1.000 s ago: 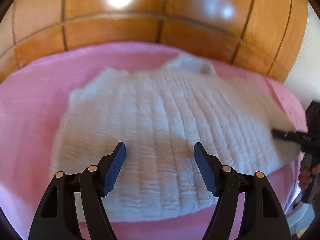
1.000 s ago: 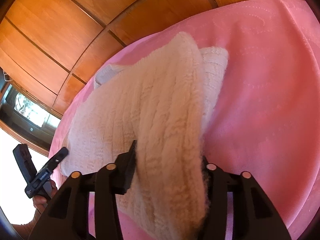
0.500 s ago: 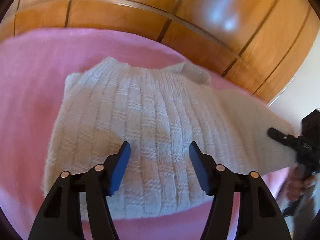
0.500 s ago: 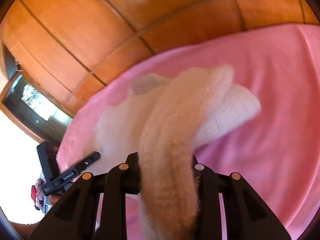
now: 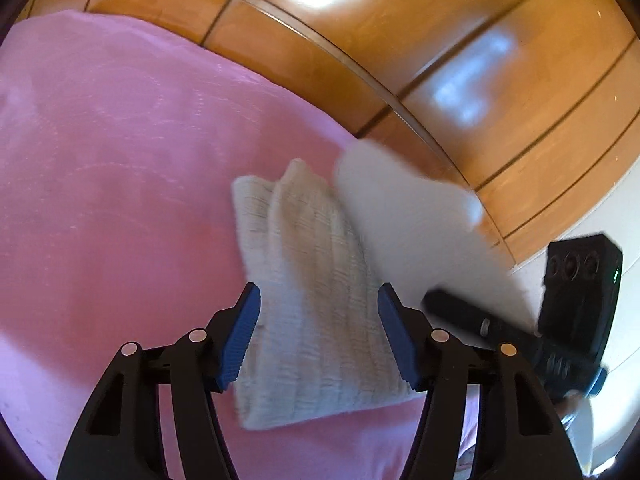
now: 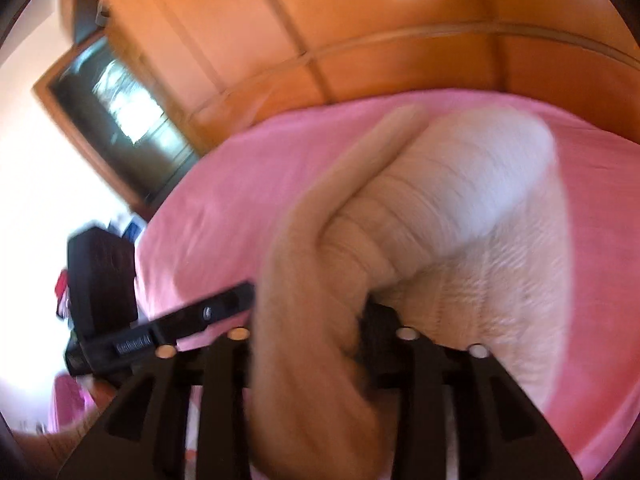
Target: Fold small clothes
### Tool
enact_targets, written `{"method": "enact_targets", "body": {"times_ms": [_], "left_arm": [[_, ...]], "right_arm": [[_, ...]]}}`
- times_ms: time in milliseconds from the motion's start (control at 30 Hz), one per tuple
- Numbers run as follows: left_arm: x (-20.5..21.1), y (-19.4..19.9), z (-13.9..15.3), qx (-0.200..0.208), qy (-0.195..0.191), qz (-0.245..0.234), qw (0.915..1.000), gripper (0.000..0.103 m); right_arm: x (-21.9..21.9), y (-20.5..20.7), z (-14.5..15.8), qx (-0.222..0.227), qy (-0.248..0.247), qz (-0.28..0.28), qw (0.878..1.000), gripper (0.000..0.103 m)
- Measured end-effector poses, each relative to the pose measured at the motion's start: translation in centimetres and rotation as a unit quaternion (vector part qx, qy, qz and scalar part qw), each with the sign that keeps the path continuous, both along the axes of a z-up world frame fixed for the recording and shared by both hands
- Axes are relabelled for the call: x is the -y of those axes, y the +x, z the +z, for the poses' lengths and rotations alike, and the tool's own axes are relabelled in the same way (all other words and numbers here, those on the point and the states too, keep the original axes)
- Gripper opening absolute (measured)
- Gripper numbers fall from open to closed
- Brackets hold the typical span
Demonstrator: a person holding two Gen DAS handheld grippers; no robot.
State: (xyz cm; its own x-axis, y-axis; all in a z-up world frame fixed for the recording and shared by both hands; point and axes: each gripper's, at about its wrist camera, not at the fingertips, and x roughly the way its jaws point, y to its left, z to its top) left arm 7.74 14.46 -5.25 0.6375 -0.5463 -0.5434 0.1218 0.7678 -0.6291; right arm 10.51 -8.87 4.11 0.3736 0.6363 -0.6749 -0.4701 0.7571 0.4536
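Cream ribbed knit sweater [image 5: 316, 300] lies on the pink bedspread [image 5: 120, 160], partly doubled over. A ribbed layer sits ahead of and between the left gripper's [image 5: 318, 334] jaws, and a blurred white flap [image 5: 404, 216] rises beyond and to the right of them. The left gripper's jaws stand wide apart with blue ribbed pads [image 5: 240, 340], above the knit and holding nothing.

Right gripper [image 6: 308, 336]: a thick bunched roll of the same sweater [image 6: 460, 208] fills the gap between its jaws, which are closed onto the fabric. The roll runs up and away from the jaws, and the rest of the garment spreads to their right on the bedspread [image 6: 248, 184]. The frame is motion-blurred.

Each gripper shows at the edge of the other's view. Glossy orange-brown wooden panelling [image 5: 440, 40] stands past the bed.
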Motion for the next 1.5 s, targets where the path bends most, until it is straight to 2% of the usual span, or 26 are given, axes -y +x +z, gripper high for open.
{"method": "enact_targets", "body": {"times_ms": [33,67,167,300,467,567,667,700,767,800,833,933,1033,1100,1133,1200,1267,1300,1333,1367,1500], "left_arm": [[-0.4,-0.1,-0.1,-0.003,-0.009,0.0,1.0,0.06],[-0.7,0.0,-0.2,-0.007,-0.014,0.001,0.9999,0.06],[-1.4,0.3,-0.2,-0.016,-0.041,-0.002,0.999,0.061],[-1.4,0.4,0.4,-0.019,-0.076,-0.009,0.9969,0.068],[-0.3,0.7,0.7,-0.036,-0.112,-0.045,0.992,0.068],[1.8,1.1,0.7,-0.044,-0.097,-0.067,0.9921,0.068],[4.0,1.7,0.2,-0.056,-0.066,-0.068,0.9939,0.068],[4.7,1.9,0.0,-0.057,-0.055,-0.066,0.9947,0.063],[5.8,2.6,-0.1,-0.062,-0.02,-0.066,0.9957,0.014],[6.1,2.9,0.0,-0.062,-0.006,-0.063,0.9961,0.013],[6.0,3.0,0.4,-0.054,-0.006,-0.06,0.9967,0.011],[4.9,1.8,2.3,-0.014,0.017,-0.05,0.9985,0.009],[3.1,0.3,3.3,0.008,0.062,-0.039,0.9973,0.009],[2.9,0.1,1.7,-0.017,0.101,-0.034,0.9942,0.009],[2.9,0.4,-0.2,-0.044,0.116,-0.033,0.9917,0.01],[3.2,0.4,-1.4,-0.055,0.114,-0.03,0.9916,0.014],[3.1,0.1,-0.5,-0.04,0.106,-0.021,0.9933,0.027],[2.9,-0.1,0.2,-0.035,0.106,-0.011,0.9937,0.033],[2.6,-0.3,1.2,-0.025,0.11,0.012,0.9936,0.042],[2.3,-0.6,2.0,-0.013,0.114,0.027,0.9931,0.046],[2.2,-1.1,5.4,0.045,0.121,0.061,0.9898,0.046]], "right_arm": [[-0.2,-0.6,-0.2,0.002,0.013,0.01,1.0,0.072],[-0.3,-1.1,-0.2,0.007,0.024,0.014,1.0,0.077],[0.6,-2.5,-0.1,0.009,0.049,0.021,0.999,0.079],[4.2,-5.4,-0.1,0.017,0.052,-0.001,0.998,0.081],[10.4,-8.9,-0.9,0.036,0.004,-0.077,0.996,0.082],[12.1,-10.6,-2.3,0.051,-0.05,-0.113,0.991,0.082],[12.3,-10.9,-4.1,0.053,-0.091,-0.119,0.987,0.08],[12.1,-10.9,-4.5,0.055,-0.097,-0.12,0.986,0.078],[10.9,-10.1,-5.1,0.063,-0.103,-0.118,0.986,0.071],[10.7,-9.8,-5.3,0.068,-0.103,-0.117,0.985,0.063],[10.0,-9.1,-5.2,0.078,-0.103,-0.12,0.984,0.049],[10.4,-8.7,-4.5,0.097,-0.097,-0.128,0.982,0.026],[9.0,-10.0,-3.6,0.122,-0.109,-0.081,0.983,0.019],[8.2,-10.6,-4.9,0.112,-0.129,-0.061,0.983,0.015],[8.1,-10.7,-5.7,0.105,-0.136,-0.058,0.983,0.015],[8.0,-10.5,-6.6,0.095,-0.139,-0.064,0.984,0.017],[8.5,-10.6,-6.6,0.084,-0.137,-0.064,0.985,0.023],[8.9,-10.6,-6.4,0.075,-0.137,-0.057,0.986,0.04],[9.3,-10.7,-5.7,0.066,-0.134,-0.045,0.988,0.054],[9.6,-10.9,-5.1,0.069,-0.133,-0.039,0.988,0.054],[11.4,-10.8,-1.7,0.088,-0.1,-0.055,0.99,0.057]]}}
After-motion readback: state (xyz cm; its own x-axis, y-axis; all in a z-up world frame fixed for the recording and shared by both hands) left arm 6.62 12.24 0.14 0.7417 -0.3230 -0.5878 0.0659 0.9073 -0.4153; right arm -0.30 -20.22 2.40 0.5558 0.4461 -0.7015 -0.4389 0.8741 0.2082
